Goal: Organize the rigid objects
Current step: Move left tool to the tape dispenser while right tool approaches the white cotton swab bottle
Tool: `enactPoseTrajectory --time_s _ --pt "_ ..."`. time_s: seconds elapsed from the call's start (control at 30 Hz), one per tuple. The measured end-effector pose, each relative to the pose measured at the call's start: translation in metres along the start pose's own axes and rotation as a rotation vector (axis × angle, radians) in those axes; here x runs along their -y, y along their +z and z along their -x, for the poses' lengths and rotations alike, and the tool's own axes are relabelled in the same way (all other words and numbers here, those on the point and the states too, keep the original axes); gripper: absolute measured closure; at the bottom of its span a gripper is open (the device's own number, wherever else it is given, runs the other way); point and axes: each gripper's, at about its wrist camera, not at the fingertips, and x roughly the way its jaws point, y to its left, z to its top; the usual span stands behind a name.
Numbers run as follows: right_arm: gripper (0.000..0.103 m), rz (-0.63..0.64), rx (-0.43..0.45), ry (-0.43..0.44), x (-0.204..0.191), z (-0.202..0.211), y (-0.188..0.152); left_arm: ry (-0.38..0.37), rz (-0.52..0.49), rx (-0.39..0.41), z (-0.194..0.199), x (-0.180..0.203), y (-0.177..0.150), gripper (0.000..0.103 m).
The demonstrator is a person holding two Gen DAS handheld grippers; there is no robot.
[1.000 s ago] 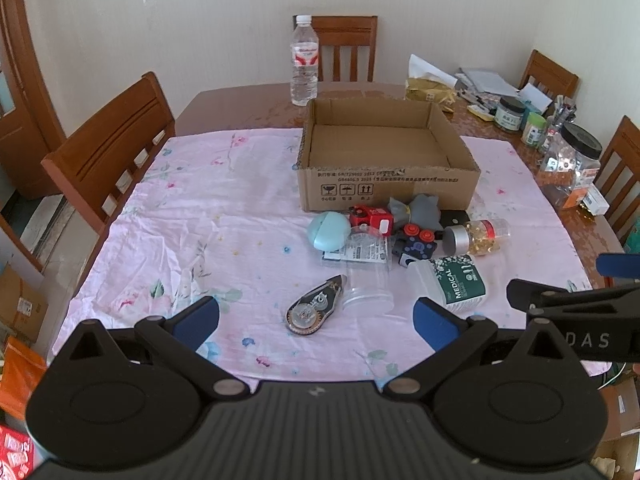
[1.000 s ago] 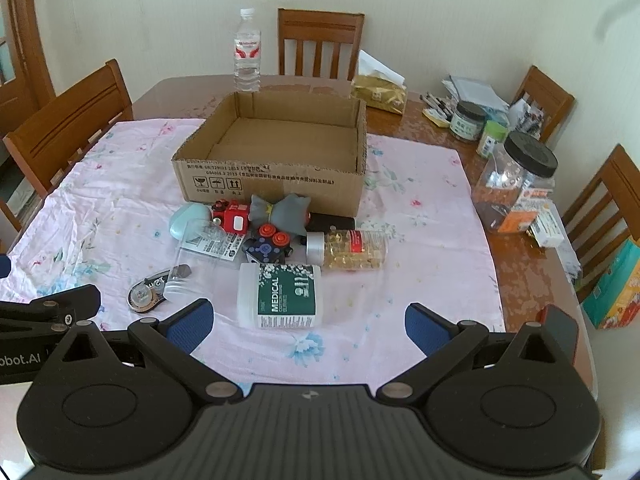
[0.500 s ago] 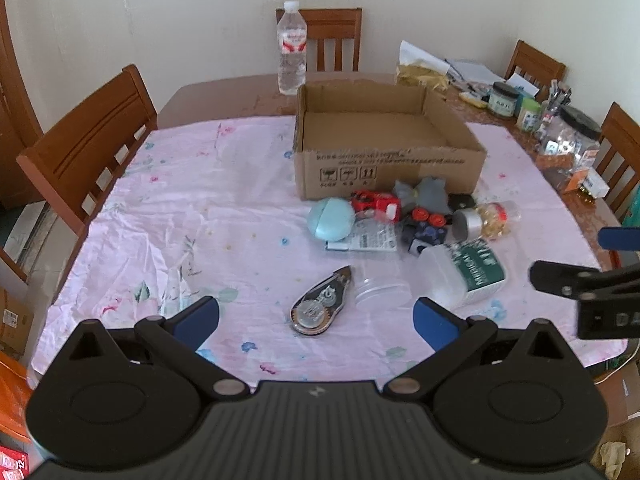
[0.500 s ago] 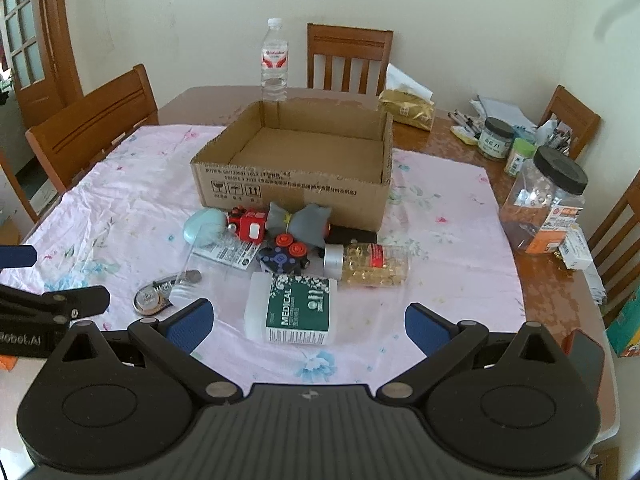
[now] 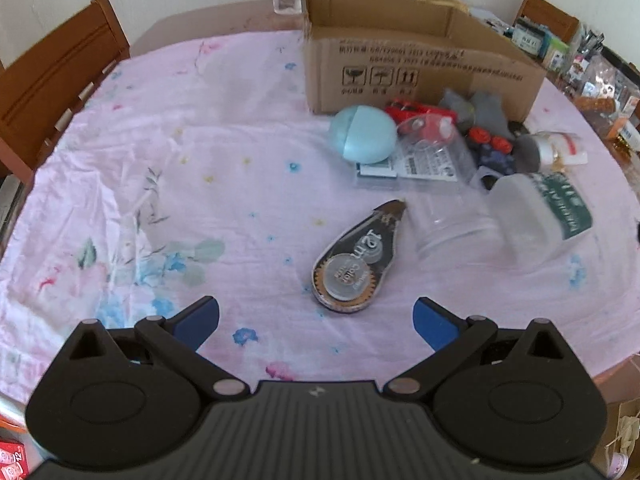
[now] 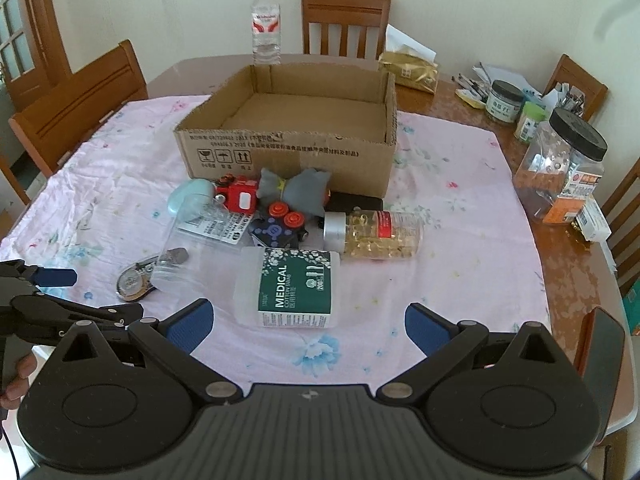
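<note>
Hovering low over the pink cloth (image 5: 160,184), the left gripper (image 5: 316,320) had its blue-tipped fingers (image 5: 198,320) wide apart and held nothing. The tape dispenser (image 5: 358,264) lay flat on the cloth at its 12 o'clock, just beyond the fingertips. A clear cup (image 5: 448,216) lay on its side, touching the dispenser at its 2 o'clock.

The right gripper (image 6: 308,324) was likewise spread and empty. The swab box (image 6: 290,286) lay at its 12 o'clock, near the fingertips. Beyond the swab box, at 12 to 1 o'clock, lay the pill bottle (image 6: 376,234) on its side. The toy pile (image 6: 280,204) sat at 11 o'clock from the swab box, against the front wall of the open carton (image 6: 288,152). The carton stood upright on the cloth with nothing visible inside.
</note>
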Motion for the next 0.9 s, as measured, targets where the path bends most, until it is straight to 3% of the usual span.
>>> enactPoseTrajectory --time_s 0.13,0.9 --pt "0.000 -0.007 -0.021 -0.002 -0.001 -0.008 0.003 -0.016 0.002 -0.007 -0.010 -0.005 0.002 0.001" --pt "0.000 0.002 -0.114 0.009 -0.013 -0.069 0.014 0.064 0.049 0.004 -0.030 -0.063 0.032 0.000"
